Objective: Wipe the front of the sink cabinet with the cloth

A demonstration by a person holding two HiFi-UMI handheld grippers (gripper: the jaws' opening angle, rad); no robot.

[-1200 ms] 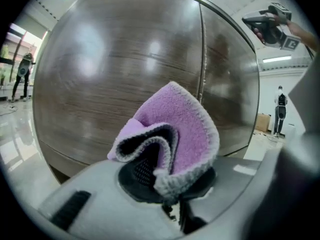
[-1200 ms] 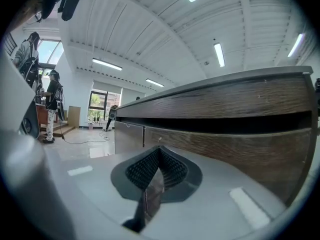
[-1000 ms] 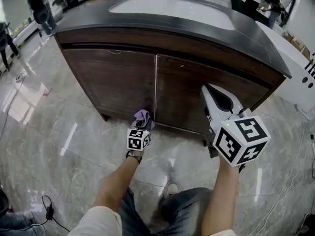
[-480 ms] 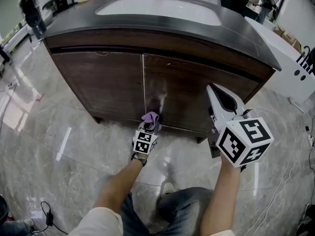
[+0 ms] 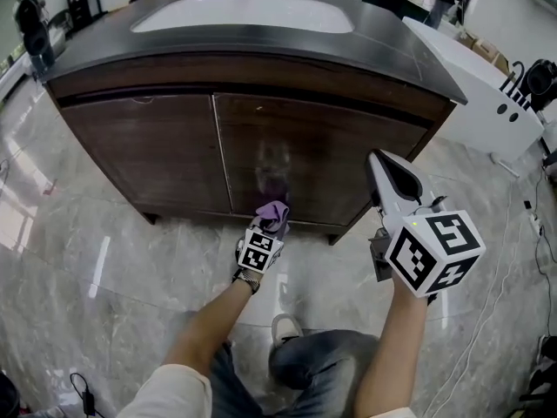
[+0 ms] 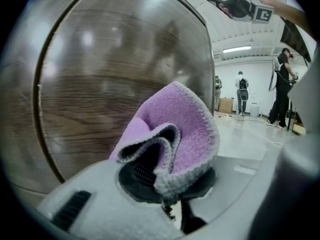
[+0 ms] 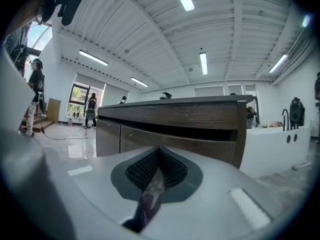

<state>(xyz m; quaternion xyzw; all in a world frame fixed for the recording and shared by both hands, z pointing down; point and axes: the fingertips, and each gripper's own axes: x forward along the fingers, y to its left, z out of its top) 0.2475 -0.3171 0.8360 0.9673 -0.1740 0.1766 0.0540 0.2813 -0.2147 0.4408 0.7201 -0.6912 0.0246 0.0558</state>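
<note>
The sink cabinet is dark wood with two doors under a black top and a white basin. My left gripper is shut on a purple cloth, which it holds against the bottom of the right door. A pale smear shows on the door just above the cloth. In the left gripper view the folded cloth bulges out of the left gripper, close to the wood. My right gripper hangs shut and empty in front of the right door, apart from it. The right gripper faces the cabinet.
A white unit stands close to the cabinet's right end. Cables lie on the glossy marble floor at the right. The person's shoe is below the left gripper. People stand far off in the room.
My left gripper has slid the cloth rightward along the cabinet's bottom, from the seam between the doors onto the right door. The right gripper has stayed about where it was.
</note>
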